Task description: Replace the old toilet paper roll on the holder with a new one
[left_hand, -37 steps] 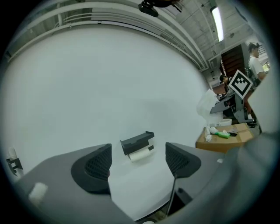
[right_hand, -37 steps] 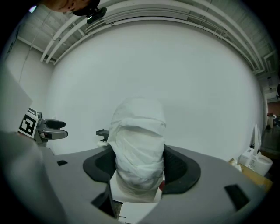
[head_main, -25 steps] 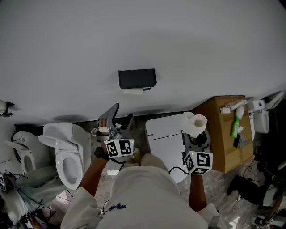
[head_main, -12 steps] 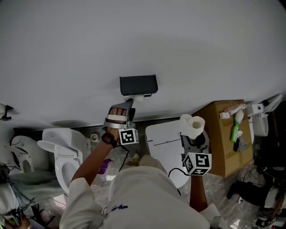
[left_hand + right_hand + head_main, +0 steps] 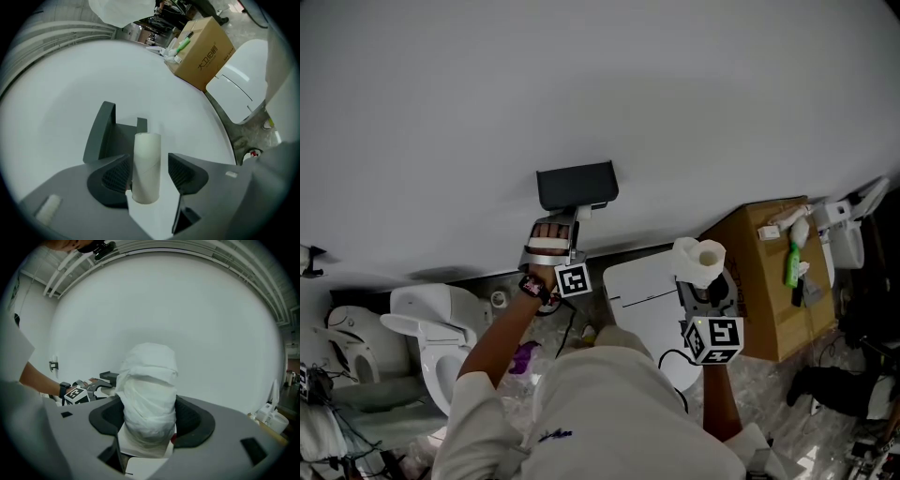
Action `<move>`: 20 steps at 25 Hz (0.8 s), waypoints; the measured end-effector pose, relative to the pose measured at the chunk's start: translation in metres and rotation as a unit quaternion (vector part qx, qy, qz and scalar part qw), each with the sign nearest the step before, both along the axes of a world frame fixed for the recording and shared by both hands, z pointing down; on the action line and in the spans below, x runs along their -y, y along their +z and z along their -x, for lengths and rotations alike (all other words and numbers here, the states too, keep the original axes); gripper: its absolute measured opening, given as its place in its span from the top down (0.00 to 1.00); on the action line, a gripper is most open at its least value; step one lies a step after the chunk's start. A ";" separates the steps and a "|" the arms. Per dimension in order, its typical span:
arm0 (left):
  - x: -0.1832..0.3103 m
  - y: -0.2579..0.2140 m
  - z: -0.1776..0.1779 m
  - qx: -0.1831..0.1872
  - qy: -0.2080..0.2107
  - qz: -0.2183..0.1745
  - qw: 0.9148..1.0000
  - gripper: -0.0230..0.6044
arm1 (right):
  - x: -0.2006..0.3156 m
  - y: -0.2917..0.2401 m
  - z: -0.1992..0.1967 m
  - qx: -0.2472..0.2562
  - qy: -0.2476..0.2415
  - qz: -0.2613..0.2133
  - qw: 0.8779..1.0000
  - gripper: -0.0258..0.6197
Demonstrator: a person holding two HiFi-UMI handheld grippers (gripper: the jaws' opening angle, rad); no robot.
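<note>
Cardboard tube (image 5: 146, 157) between left gripper (image 5: 149, 169) jaws, just closing, not yet clamped, right gripper (image 5: 151, 420) grasping fresh roll (image 5: 149, 380).

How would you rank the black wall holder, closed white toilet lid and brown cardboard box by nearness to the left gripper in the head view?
1. Black wall holder, facing the left gripper, jaws just closing round a pale tube.
2. Closed white toilet lid, lower-right.
3. Brown cardboard box, rightmost.
</note>
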State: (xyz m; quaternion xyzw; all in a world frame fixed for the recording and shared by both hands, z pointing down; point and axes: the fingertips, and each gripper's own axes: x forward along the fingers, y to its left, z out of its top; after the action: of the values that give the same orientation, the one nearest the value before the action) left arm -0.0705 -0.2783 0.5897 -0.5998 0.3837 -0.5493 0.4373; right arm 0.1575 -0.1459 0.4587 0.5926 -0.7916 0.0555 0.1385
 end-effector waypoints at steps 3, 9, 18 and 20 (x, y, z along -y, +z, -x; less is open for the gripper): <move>0.002 0.004 0.001 0.004 -0.005 -0.002 1.000 0.56 | 0.000 0.000 0.003 -0.004 -0.005 -0.001 1.000 0.50; 0.008 -0.006 0.003 0.025 -0.015 -0.029 0.999 0.67 | -0.004 0.005 0.006 -0.003 -0.011 0.005 1.000 0.50; 0.013 -0.009 -0.009 0.029 -0.016 -0.019 0.999 0.67 | -0.005 0.008 0.005 -0.002 -0.015 0.005 1.000 0.50; 0.012 -0.011 -0.013 0.028 -0.013 -0.022 0.999 0.67 | -0.006 0.008 0.004 -0.002 -0.013 0.005 1.000 0.50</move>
State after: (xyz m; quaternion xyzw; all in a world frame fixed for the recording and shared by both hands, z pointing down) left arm -0.0572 -0.2901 0.5789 -0.5695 0.3909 -0.5628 0.4541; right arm 0.1533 -0.1402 0.4667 0.5816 -0.7987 0.0567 0.1435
